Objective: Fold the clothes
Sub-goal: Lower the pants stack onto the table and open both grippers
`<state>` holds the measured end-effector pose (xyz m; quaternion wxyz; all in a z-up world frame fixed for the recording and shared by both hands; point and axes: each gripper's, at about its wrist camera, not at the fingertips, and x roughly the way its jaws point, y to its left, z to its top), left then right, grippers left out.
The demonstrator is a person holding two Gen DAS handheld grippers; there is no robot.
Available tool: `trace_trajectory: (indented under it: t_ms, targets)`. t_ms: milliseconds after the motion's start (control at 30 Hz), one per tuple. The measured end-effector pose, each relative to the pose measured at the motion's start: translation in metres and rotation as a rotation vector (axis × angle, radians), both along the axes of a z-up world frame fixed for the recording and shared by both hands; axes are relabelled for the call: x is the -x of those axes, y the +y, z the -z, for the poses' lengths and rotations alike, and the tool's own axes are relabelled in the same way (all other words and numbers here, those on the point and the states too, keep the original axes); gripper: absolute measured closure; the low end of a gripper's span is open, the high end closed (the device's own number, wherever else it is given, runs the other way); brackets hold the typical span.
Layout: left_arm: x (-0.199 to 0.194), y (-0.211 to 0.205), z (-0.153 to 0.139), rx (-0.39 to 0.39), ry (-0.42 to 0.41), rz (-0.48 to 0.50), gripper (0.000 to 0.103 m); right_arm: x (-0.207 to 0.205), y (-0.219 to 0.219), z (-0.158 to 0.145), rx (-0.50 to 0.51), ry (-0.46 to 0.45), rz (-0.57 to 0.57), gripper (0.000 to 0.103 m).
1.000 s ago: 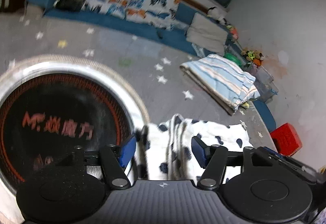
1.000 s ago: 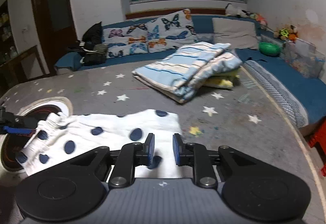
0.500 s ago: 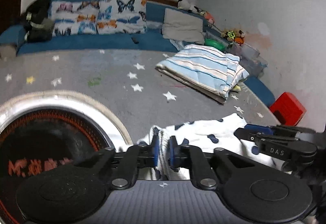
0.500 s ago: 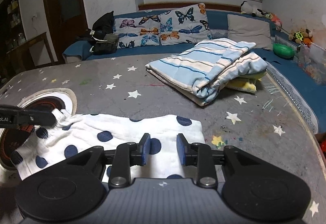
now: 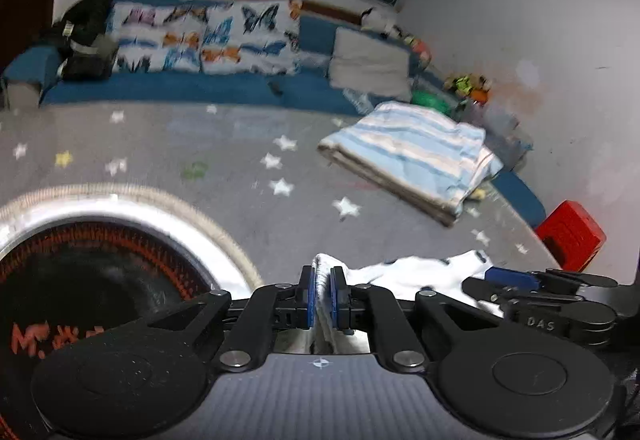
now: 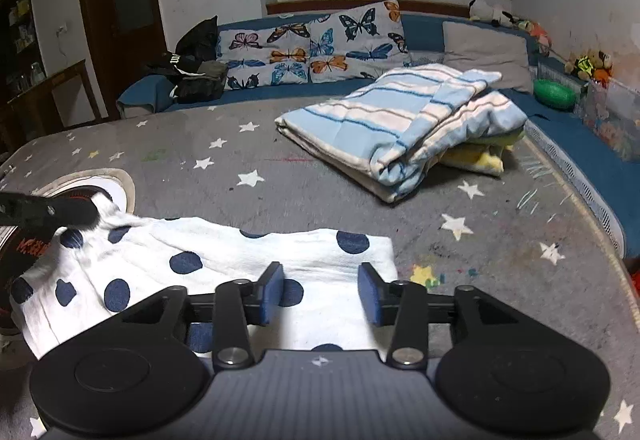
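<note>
White cloth with navy dots [image 6: 248, 260] lay flat on the star-print bed [image 6: 320, 183]. One edge was clenched in the left gripper [image 5: 319, 294], presumably to lift a fold (a judgement), while the right gripper [image 6: 320, 294] hung released above it.

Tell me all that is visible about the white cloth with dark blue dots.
The white polka-dot cloth is a soft, slightly crinkled fabric with large navy dots. It lies mostly flat on the grey star-patterned cover, with its left end bunched and raised, partly over a round black and red mat. The left gripper is shut on that bunched edge. The right gripper is open above the cloth's near right part, with fabric showing between the pads; whether they touch it cannot be told.
</note>
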<state>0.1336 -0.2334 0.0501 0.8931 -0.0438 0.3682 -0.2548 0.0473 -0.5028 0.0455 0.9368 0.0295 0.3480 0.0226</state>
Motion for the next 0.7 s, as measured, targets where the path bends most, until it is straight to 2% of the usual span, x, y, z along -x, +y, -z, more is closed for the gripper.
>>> trace_trajectory:
  t_ms: [233, 333, 433, 500, 567, 700]
  targets:
    - [0.001, 0.002, -0.001, -0.004, 0.017, -0.006, 0.091, -0.002, 0.000, 0.000, 0.005, 0.018, 0.008, 0.054]
    - [0.002, 0.003, -0.001, -0.005, 0.025, -0.008, 0.081, 0.001, 0.001, -0.005, 0.011, 0.011, 0.006, 0.051]
    - [0.010, 0.004, -0.008, -0.009, 0.012, -0.003, 0.056, 0.007, 0.002, -0.011, 0.007, -0.003, 0.008, 0.045]
    - [0.018, 0.004, -0.012, -0.010, 0.002, 0.010, 0.056, 0.013, 0.004, -0.015, 0.003, -0.011, 0.008, 0.041]
    - [0.027, 0.004, -0.015, -0.014, -0.006, 0.023, 0.051, 0.020, 0.008, -0.019, 0.002, -0.019, 0.001, 0.033]
    - [0.044, 0.007, -0.018, -0.016, -0.013, 0.048, 0.050, 0.037, 0.018, -0.023, -0.003, -0.022, -0.018, 0.030]
